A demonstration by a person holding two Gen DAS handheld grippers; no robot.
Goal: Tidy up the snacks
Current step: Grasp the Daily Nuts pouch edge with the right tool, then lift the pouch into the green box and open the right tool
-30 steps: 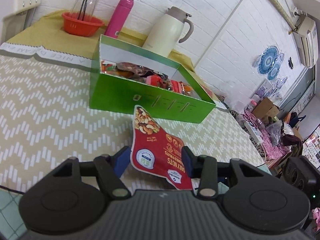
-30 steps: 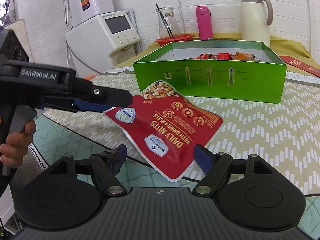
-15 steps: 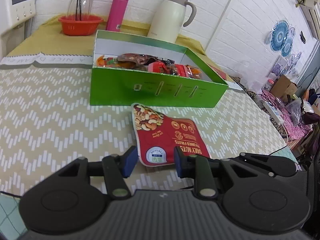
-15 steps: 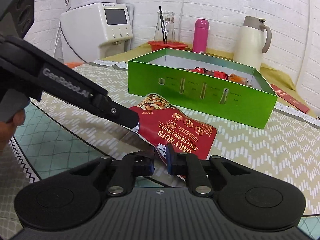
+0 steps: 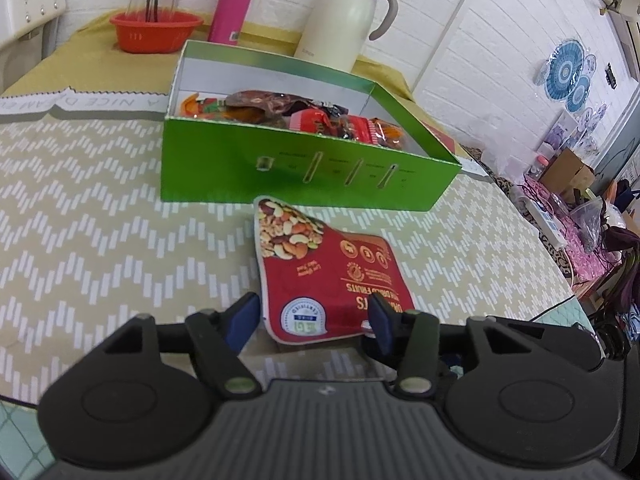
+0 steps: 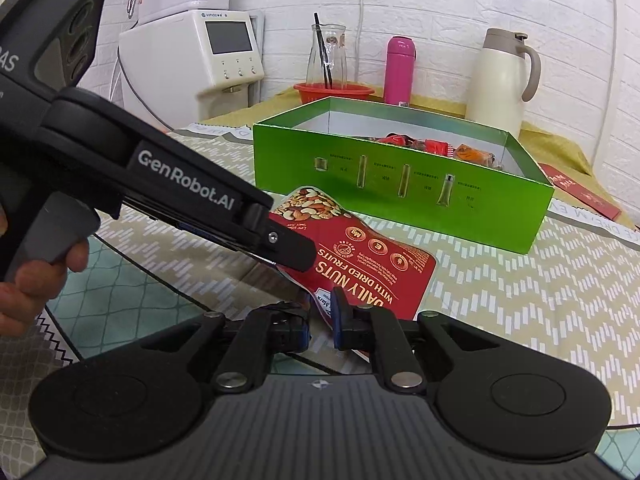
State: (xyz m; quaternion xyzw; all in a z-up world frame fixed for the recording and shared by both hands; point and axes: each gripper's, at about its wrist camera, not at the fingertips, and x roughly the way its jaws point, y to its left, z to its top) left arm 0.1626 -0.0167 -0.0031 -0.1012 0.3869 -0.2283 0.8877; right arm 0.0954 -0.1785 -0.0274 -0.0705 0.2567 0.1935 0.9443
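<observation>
At frame centre, the right gripper (image 6: 320,320) fingers clamp the red nut pouch (image 6: 372,264); the left gripper (image 5: 312,316) fingers stand apart around it, below the green box (image 5: 304,168).

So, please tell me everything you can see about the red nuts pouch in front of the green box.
The nuts pouch is a flat, glossy red packet, apparently plastic film, printed "DAILY NUTS WITH DRIED FRUITS", with a photo of mixed nuts at the end nearest the green box. It lies face up, tilted, its near end raised off the patterned tablecloth. The right gripper is shut on its near edge. The left gripper is open, a finger on each side of the near corner. It seems unopened.
</observation>
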